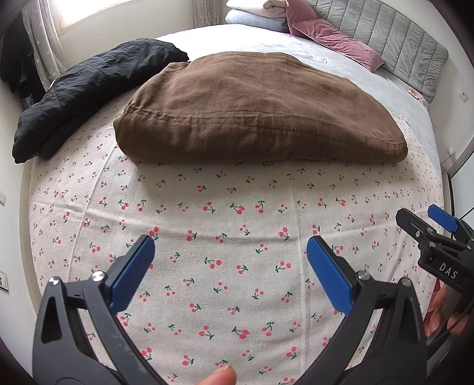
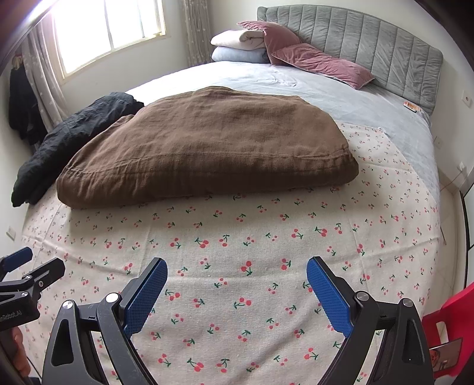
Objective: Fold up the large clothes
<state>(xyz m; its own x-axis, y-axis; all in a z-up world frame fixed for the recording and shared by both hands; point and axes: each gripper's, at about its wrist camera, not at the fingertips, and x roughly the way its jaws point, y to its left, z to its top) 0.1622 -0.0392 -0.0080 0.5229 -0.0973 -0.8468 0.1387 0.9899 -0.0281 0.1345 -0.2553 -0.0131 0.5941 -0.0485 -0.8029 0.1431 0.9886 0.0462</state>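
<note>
A thick brown garment (image 1: 251,112) lies folded into a flat bundle in the middle of the bed, on the cherry-print cloth (image 1: 225,237); the right wrist view shows the brown garment (image 2: 213,145) too. A crumpled black garment (image 1: 89,86) lies beside it to the left, also seen as the black garment (image 2: 77,133). My left gripper (image 1: 231,254) hangs open over the cloth, well short of the bundle. My right gripper (image 2: 237,277) is open too, with nothing between its blue pads (image 2: 328,299). Each gripper shows at the edge of the other's view.
The cherry-print cloth (image 2: 237,266) covers the near half of the bed; a grey sheet (image 2: 340,94) covers the far half. Pink pillows (image 2: 314,62) and folded bedding (image 2: 240,44) lie by the grey headboard (image 2: 370,41). A red chair (image 2: 450,314) stands at the right. A window (image 2: 109,26) is at the far left.
</note>
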